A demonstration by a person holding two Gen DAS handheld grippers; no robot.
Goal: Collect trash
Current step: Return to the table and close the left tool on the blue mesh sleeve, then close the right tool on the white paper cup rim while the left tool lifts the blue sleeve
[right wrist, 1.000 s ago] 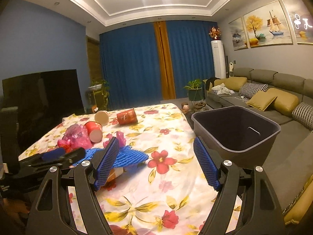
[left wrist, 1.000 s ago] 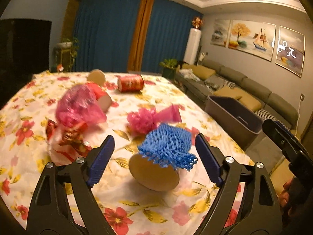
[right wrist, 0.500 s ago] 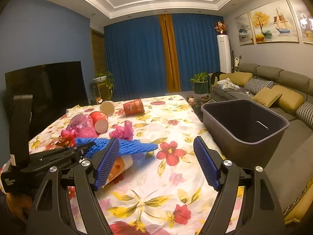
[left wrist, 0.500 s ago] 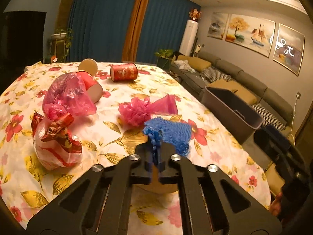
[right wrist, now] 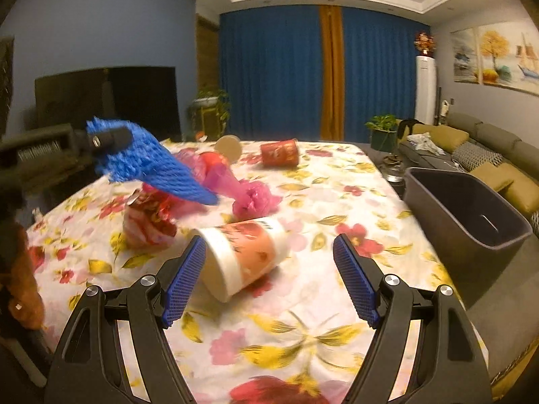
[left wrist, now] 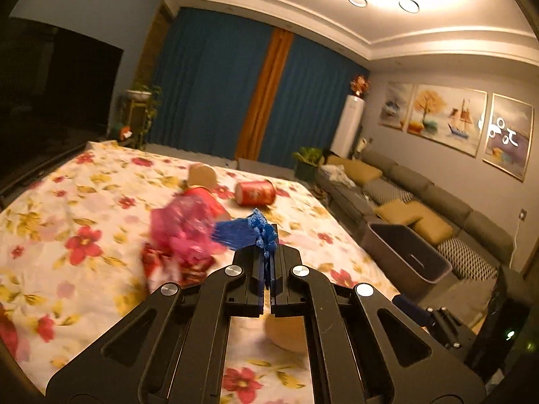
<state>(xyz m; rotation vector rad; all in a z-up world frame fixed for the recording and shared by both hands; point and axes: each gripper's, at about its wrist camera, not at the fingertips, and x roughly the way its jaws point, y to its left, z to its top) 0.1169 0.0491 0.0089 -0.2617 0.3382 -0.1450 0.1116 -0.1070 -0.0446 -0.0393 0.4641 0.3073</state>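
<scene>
My left gripper (left wrist: 267,256) is shut on a blue foam net (left wrist: 246,232) and holds it above the table. The net also shows in the right wrist view (right wrist: 151,168), hanging from the left gripper (right wrist: 101,139) at the upper left. My right gripper (right wrist: 269,266) is open and empty, low over the table, with a tipped orange-and-white paper cup (right wrist: 246,252) lying just ahead between its fingers. The dark trash bin (right wrist: 468,212) stands off the table's right edge; it also shows in the left wrist view (left wrist: 407,252).
On the floral tablecloth (right wrist: 337,181) lie a pink plastic bag (right wrist: 252,198), a red-and-white wrapper bundle (right wrist: 148,225), a red cup (right wrist: 209,161), a tan lid (right wrist: 229,146) and a red can (right wrist: 279,153). A sofa (right wrist: 488,155) stands behind the bin.
My left gripper shut on the blue net and lifted it off the paper cup, up and to the left. My right gripper moved closer to the now uncovered cup.
</scene>
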